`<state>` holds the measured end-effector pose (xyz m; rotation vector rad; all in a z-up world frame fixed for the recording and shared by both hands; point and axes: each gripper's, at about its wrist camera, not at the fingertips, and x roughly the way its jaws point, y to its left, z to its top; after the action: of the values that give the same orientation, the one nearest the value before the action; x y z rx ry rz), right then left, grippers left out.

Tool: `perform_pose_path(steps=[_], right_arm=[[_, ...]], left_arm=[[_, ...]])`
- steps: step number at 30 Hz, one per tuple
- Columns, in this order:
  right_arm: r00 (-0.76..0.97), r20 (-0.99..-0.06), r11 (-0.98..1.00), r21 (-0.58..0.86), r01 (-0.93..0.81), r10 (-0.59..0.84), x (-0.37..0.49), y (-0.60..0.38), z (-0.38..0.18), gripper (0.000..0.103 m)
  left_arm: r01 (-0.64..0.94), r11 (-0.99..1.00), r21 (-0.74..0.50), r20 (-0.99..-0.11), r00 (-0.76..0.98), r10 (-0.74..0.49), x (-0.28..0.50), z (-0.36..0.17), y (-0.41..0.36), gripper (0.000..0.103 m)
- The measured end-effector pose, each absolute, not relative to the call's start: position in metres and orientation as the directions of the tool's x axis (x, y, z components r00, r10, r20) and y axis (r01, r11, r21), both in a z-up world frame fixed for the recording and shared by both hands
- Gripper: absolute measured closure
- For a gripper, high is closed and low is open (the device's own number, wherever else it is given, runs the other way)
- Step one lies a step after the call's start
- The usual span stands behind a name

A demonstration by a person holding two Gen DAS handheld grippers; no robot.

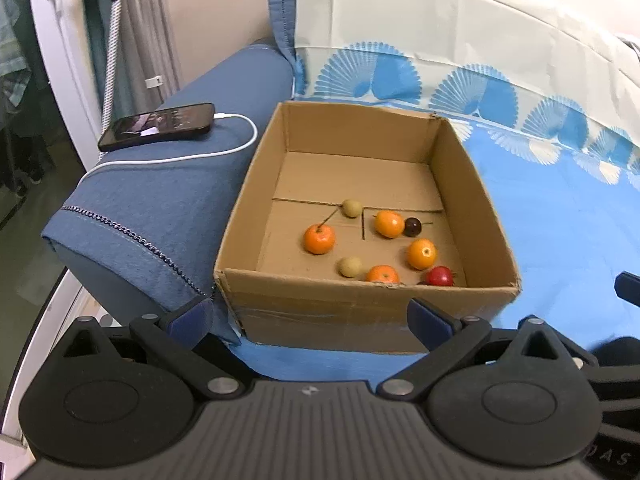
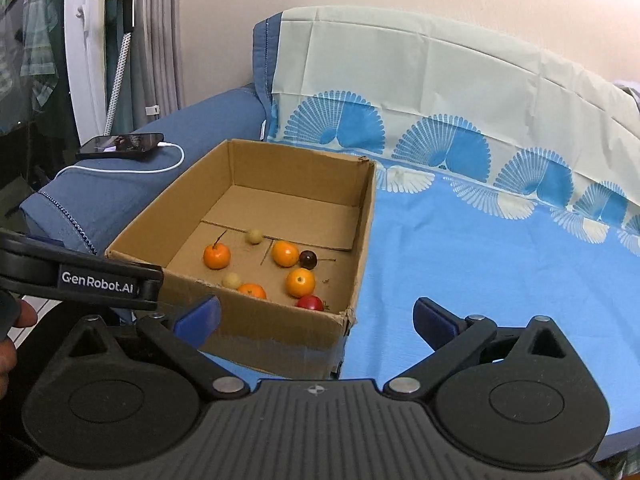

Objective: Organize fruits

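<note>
An open cardboard box (image 1: 360, 304) (image 2: 280, 328) sits on a blue patterned sheet, with several small fruits on its floor. Among them are oranges (image 1: 319, 239) (image 2: 217, 256), pale round fruits (image 1: 352, 207) (image 2: 254, 235), a dark cherry (image 1: 412, 227) (image 2: 308, 259) and a red fruit (image 1: 440, 277) (image 2: 310, 303). My left gripper (image 1: 310, 316) stands open in front of the box's near wall, nothing between its fingers. My right gripper (image 2: 316, 316) is open too, spanning the box's near right corner without touching it. The left gripper's body (image 2: 96, 280) shows at the left of the right wrist view.
A phone (image 1: 158, 125) (image 2: 122, 145) on a white charging cable (image 1: 224, 148) lies on the blue sofa armrest (image 1: 160, 208) left of the box. The sheet (image 2: 480, 260) runs right of the box and up the backrest. A hand (image 2: 16, 320) shows at the left edge.
</note>
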<state>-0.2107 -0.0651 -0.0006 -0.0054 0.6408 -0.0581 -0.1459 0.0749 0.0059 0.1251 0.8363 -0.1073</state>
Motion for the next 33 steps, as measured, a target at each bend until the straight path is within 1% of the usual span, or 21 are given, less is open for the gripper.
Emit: perform_pose_path(steps=[8, 16, 33], right_arm=[[0.808, -0.582, 0.996, -0.036, 0.086, -0.091, -0.2163, -0.0681, 0.0025, 0.001], [0.821, -0.561, 0.994, -0.052, 0.091, -0.105, -0.2207, -0.0663, 0.0042, 0.001], [0.812, -0.574, 0.994, -0.043, 0.099, -0.106, -0.2173, -0.0667, -0.0017, 0.001]], left_arm=[[0.155, 0.983, 0.097, -0.747, 0.664, -0.031, -0.1507, 0.0045, 0.0704, 0.0], [0.176, 0.98, 0.094, -0.755, 0.655, -0.045, -0.1512, 0.0021, 0.0671, 0.0], [0.183, 0.978, 0.104, -0.76, 0.649, -0.04, -0.1492, -0.0028, 0.0656, 0.0]])
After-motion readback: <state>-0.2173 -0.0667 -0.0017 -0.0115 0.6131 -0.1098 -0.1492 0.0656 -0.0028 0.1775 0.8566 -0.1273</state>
